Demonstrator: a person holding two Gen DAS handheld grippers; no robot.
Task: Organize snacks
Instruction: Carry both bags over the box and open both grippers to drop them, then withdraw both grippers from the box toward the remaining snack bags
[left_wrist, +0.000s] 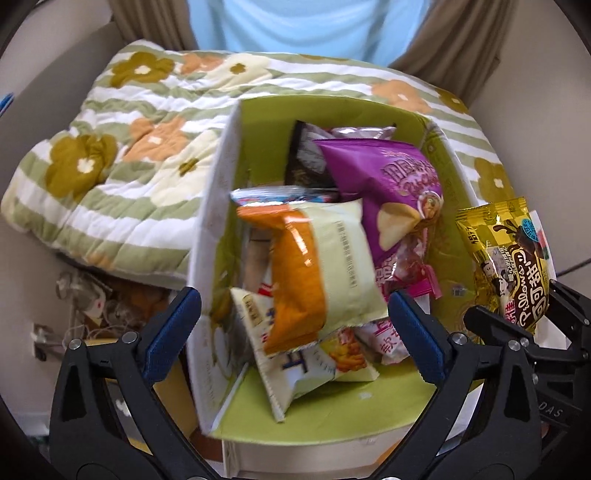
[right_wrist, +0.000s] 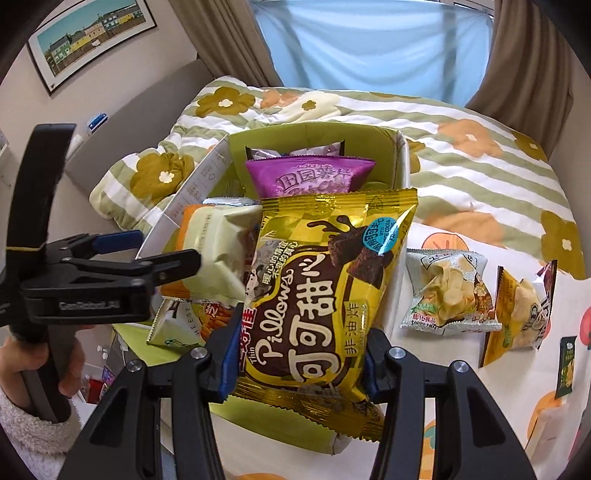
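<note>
A bed under a green-striped flowered quilt (left_wrist: 122, 158) fills the room in front of a blue-curtained window; on it stands the green-lined box (left_wrist: 402, 402) where I am gathering snacks. I judge the step to be loading the box: my left gripper (left_wrist: 295, 332) hangs over it with fingers spread wide, the orange-and-cream packet (left_wrist: 325, 266) lying loose between them atop the pile, not pinched. My right gripper (right_wrist: 299, 360) has its fingers clamped on the gold cocoa pillows bag (right_wrist: 325, 295), which hangs over the box's 3 o'clock wall, seen from the right wrist. Next, I reckon, the gold bag must come in over the box and the fingers part above a free spot; the purple chip bag (right_wrist: 310, 177) at 12 o'clock and the heaped packets leave little room, and the left gripper at 9 o'clock crowds the way. Outside, at 3 o'clock, the grey-white crisp packet (right_wrist: 448, 291) and an orange packet (right_wrist: 517, 314) wait on the fruit-print sheet (right_wrist: 461, 424).
</note>
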